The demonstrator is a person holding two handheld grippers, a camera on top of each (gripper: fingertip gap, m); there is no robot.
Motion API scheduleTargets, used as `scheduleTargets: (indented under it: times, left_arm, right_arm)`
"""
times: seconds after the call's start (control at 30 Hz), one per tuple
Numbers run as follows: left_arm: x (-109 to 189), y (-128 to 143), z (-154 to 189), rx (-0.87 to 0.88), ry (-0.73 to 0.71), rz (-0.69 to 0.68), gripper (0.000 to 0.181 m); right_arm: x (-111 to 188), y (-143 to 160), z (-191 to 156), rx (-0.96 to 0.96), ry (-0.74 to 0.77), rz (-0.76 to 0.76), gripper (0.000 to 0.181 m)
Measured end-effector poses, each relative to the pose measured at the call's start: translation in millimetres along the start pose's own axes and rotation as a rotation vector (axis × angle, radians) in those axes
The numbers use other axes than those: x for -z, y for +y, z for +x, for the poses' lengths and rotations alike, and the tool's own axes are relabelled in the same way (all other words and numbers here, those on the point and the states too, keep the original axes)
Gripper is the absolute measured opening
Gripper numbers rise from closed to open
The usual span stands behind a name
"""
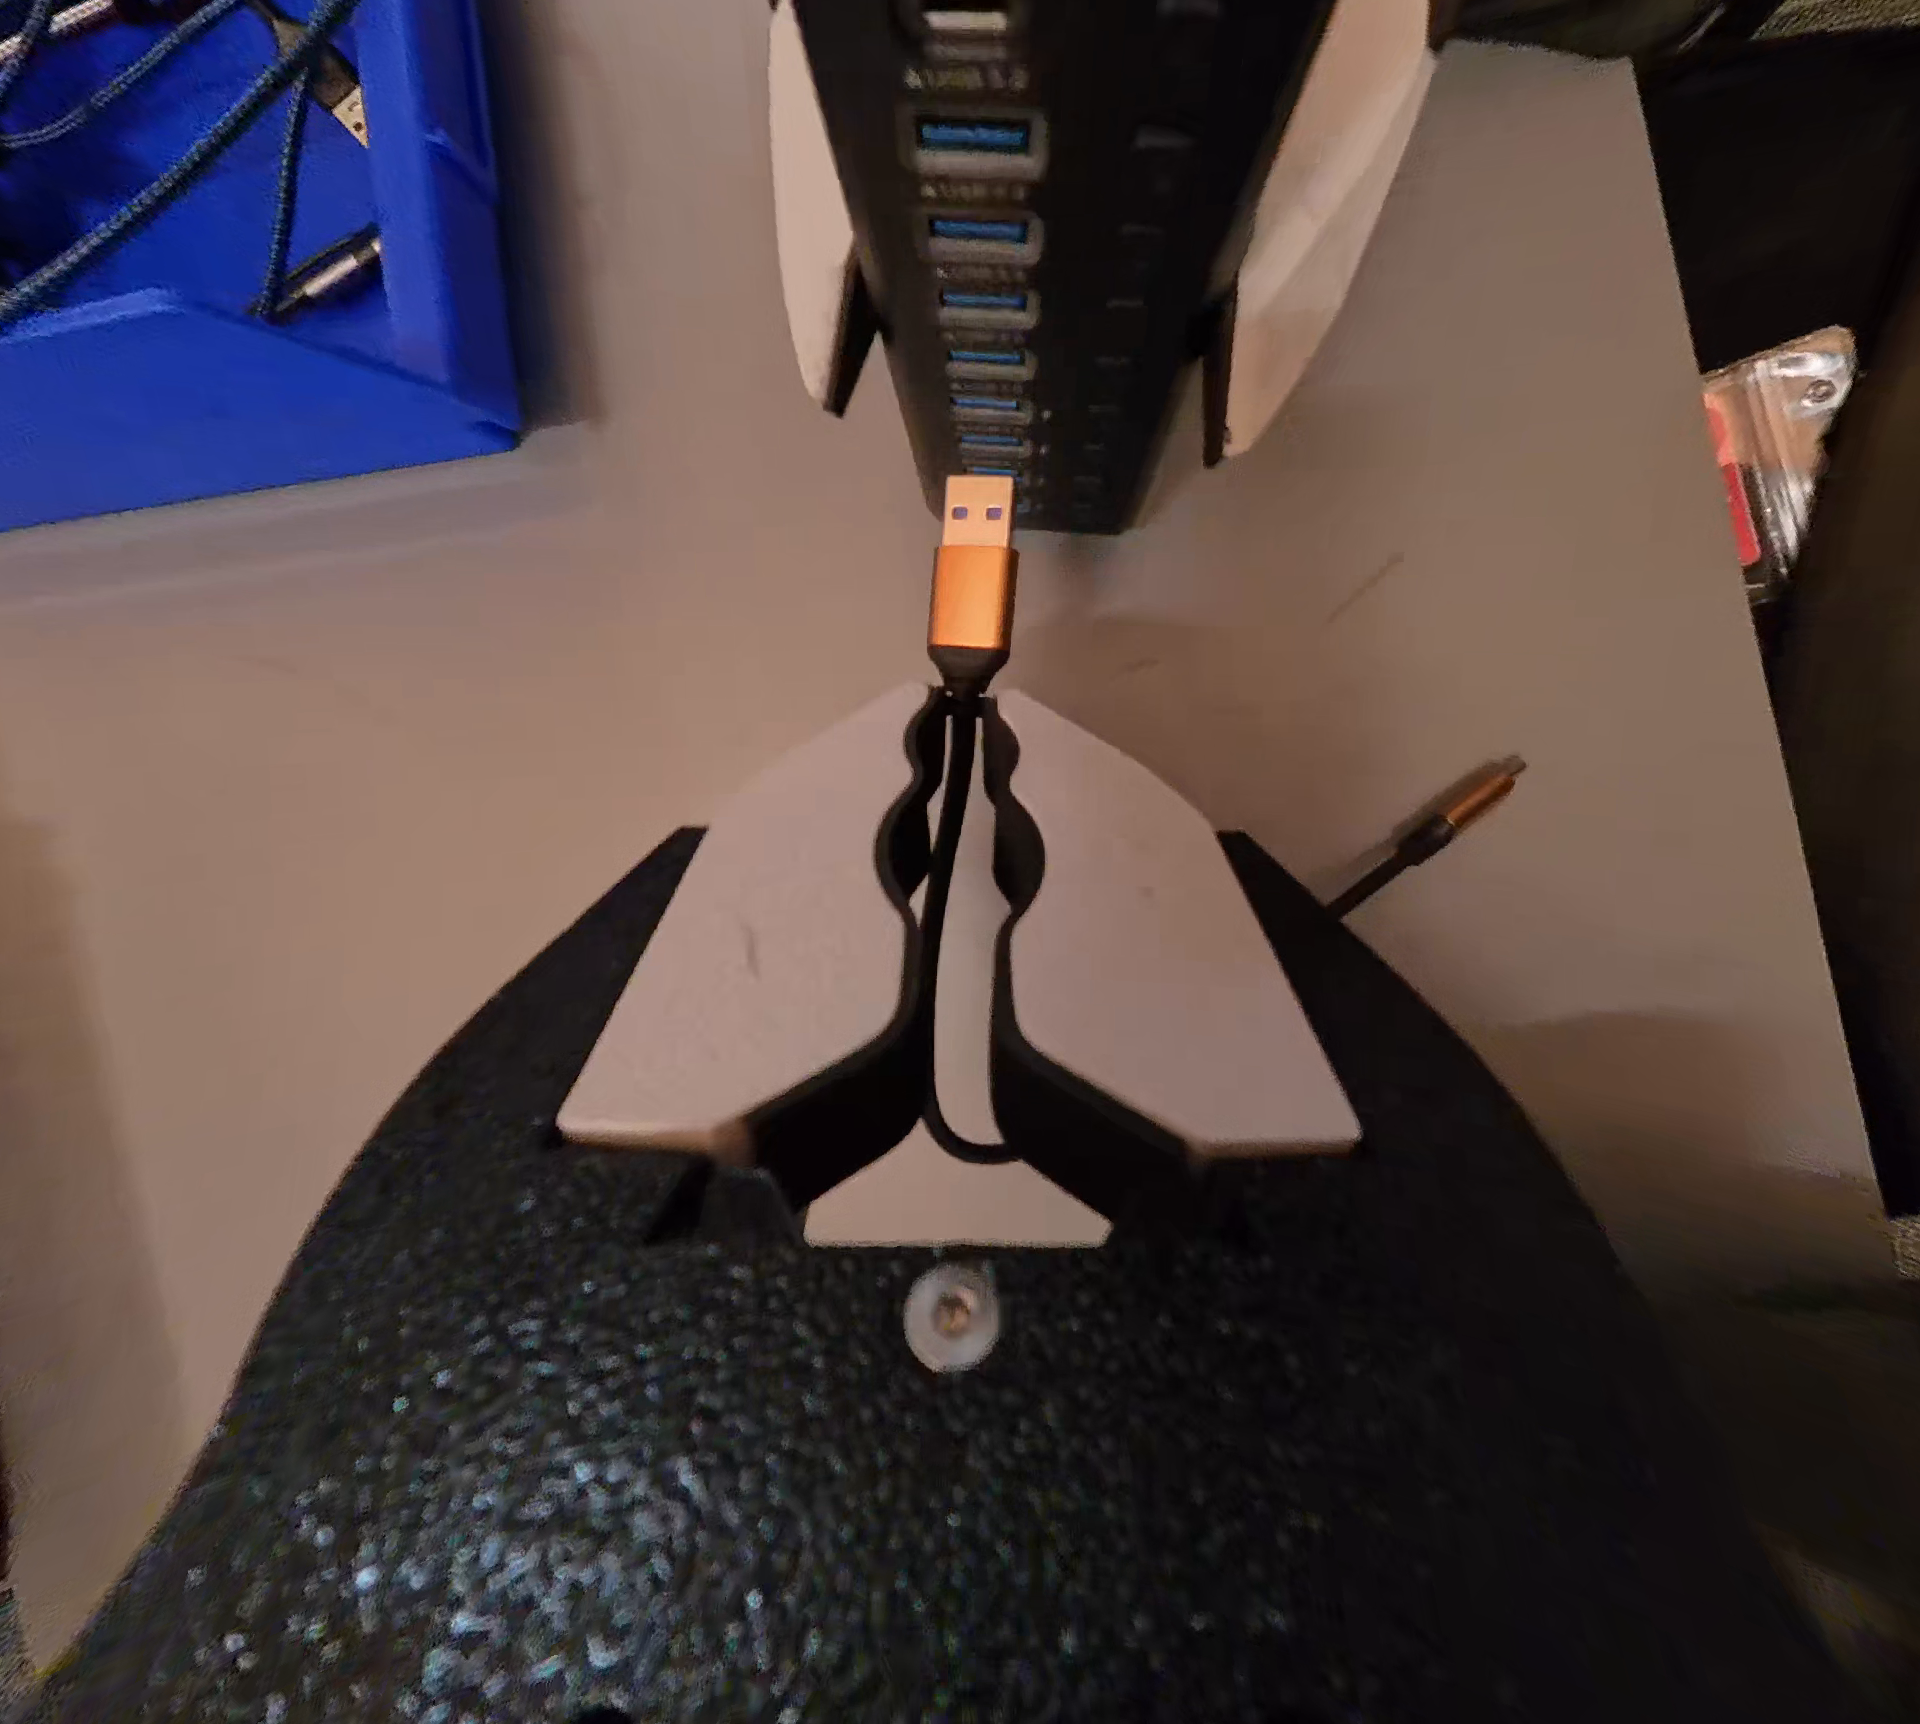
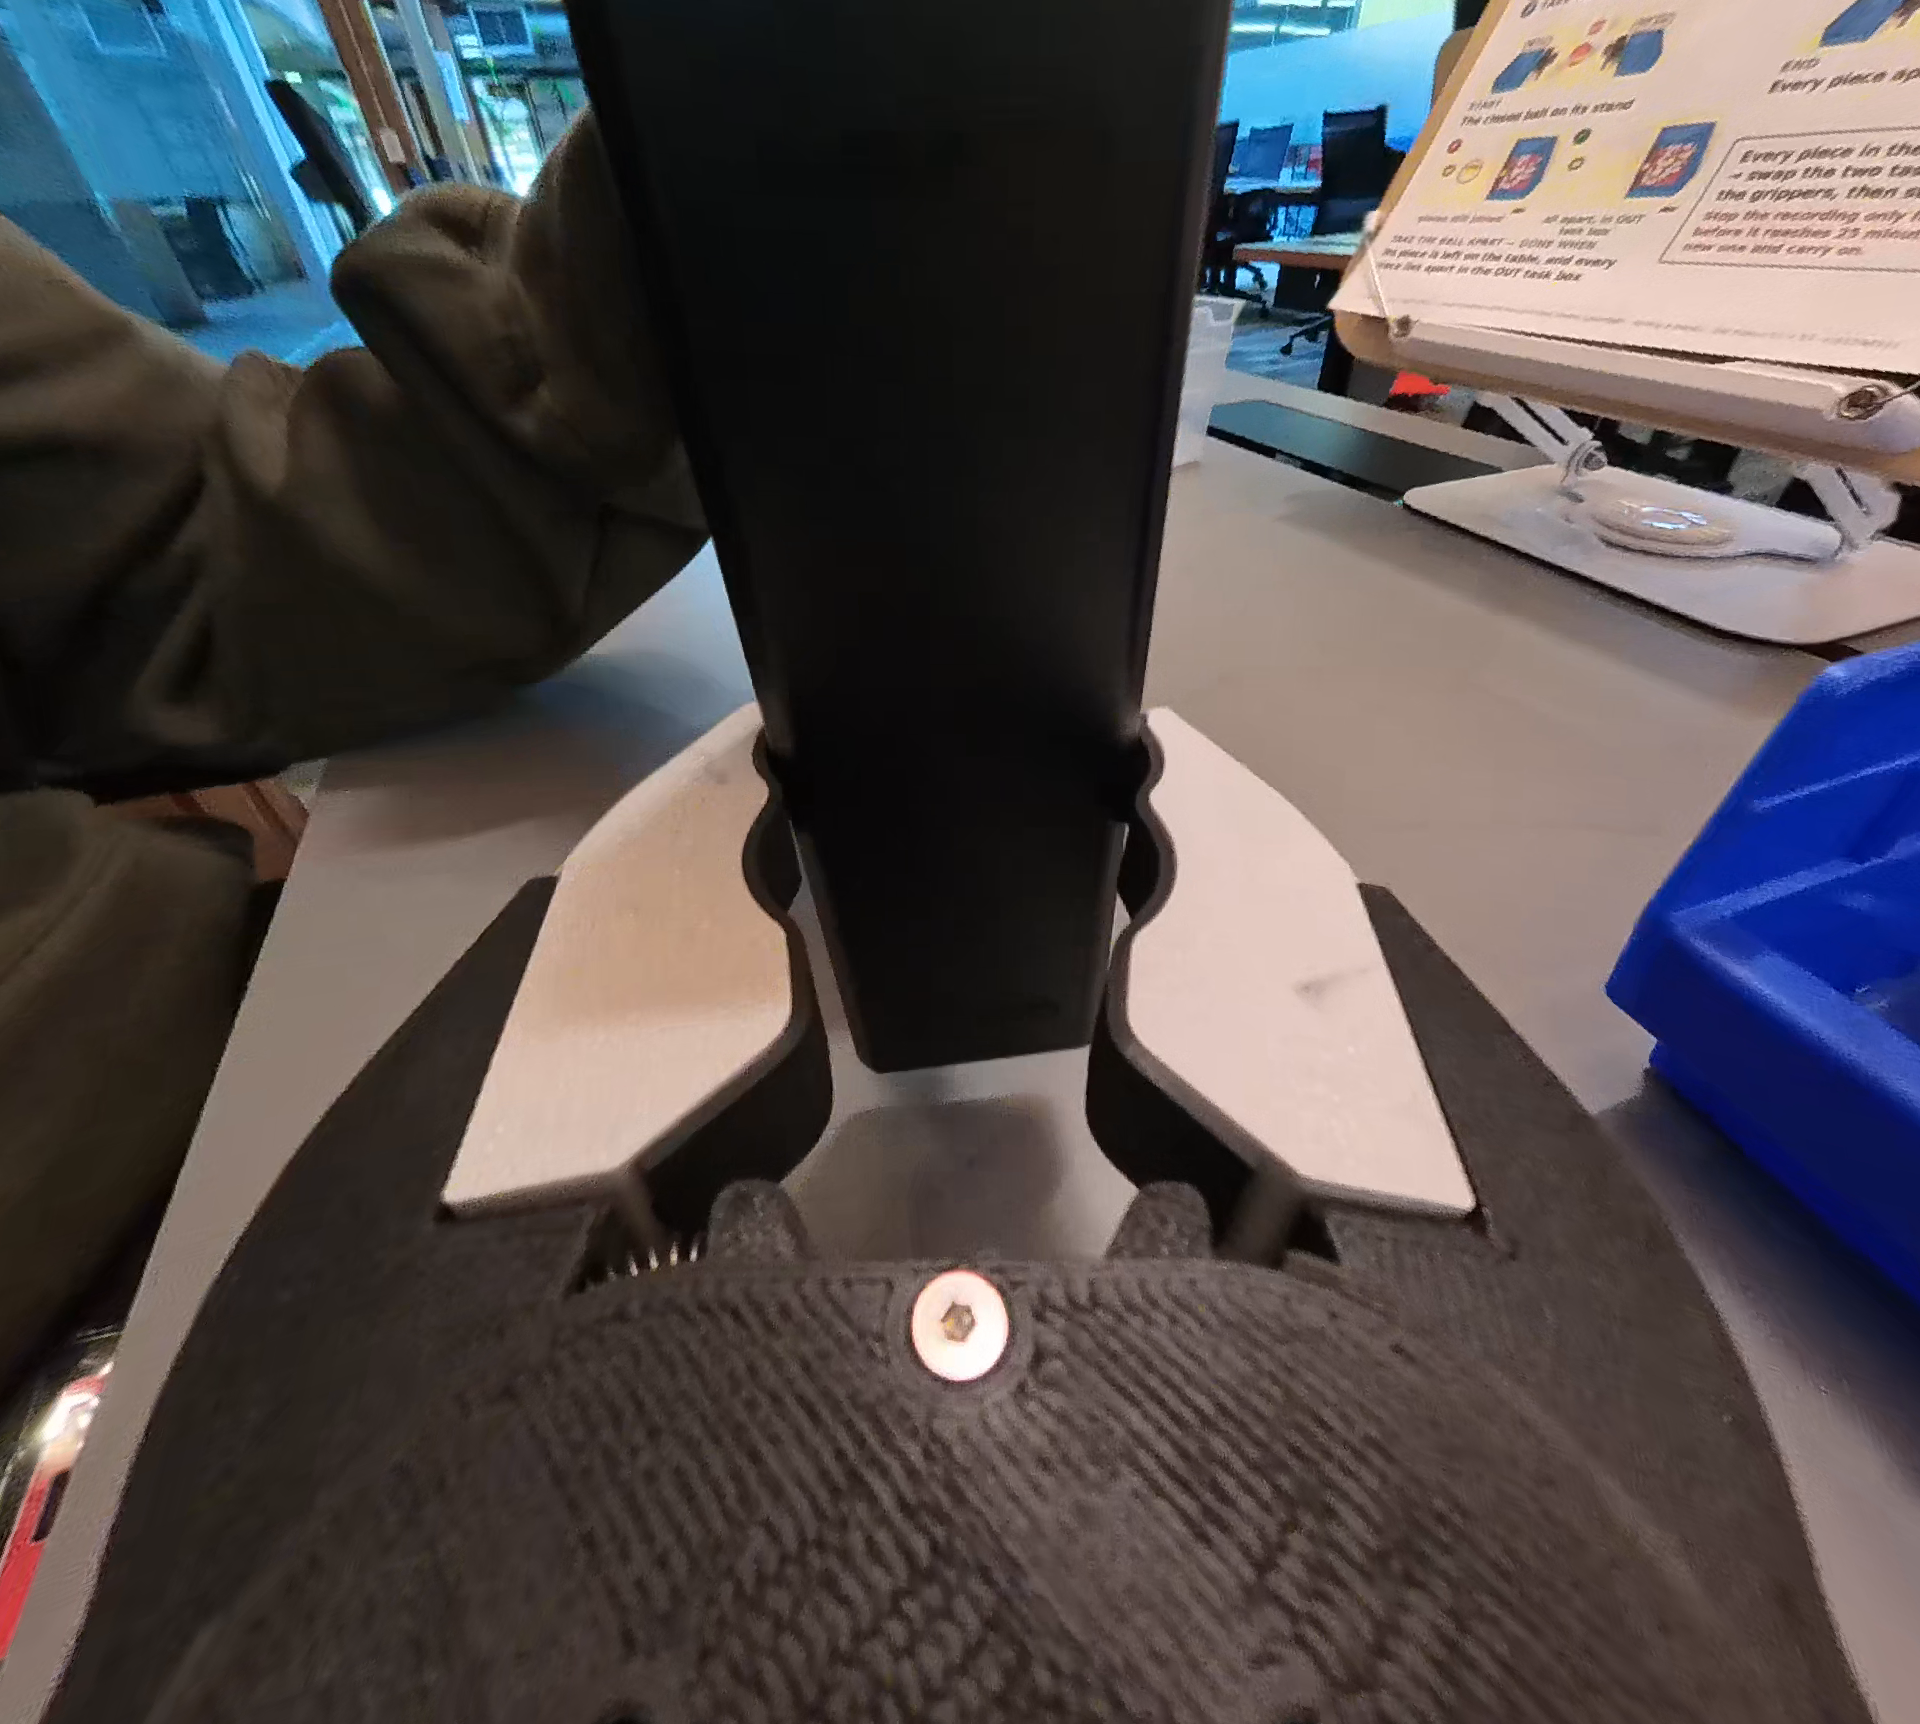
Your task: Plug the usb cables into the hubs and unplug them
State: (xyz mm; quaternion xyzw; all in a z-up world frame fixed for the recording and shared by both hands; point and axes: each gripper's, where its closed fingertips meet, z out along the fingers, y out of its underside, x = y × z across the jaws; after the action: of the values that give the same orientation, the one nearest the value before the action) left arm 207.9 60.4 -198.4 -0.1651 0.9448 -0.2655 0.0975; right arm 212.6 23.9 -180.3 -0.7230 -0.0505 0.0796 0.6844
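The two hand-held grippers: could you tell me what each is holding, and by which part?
The left hand-held gripper pinches the black cable just behind its orange USB plug. The right hand-held gripper clamps the black hub near one end.

Grey table (image 2: pixel 1403 739), blue bin (image 1: pixel 312 386) set at its far left, printed instruction sheet (image 2: pixel 1704 64) propped on a white stand (image 2: pixel 1662 531), olive sleeve (image 2: pixel 312 511) rested on the table edge, clear packets (image 1: pixel 1766 469) partly hidden at the right.
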Motion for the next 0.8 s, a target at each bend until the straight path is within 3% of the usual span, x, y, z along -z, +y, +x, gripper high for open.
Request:
scheduleTargets:
  times: [0.2,0.8]
  left_arm:
    - [7.2,-15.6,1.5,0.028,-0.004,0.072,0.005]
    - [0.3,-18.7,3.0,0.041,-0.01,0.049,0.005]
  right_arm:
    - [4.3,-4.4,2.4,-0.037,-0.013,0.04,0.061]
    - [2.6,-2.9,-3.9,-0.027,-0.058,0.025,0.061]
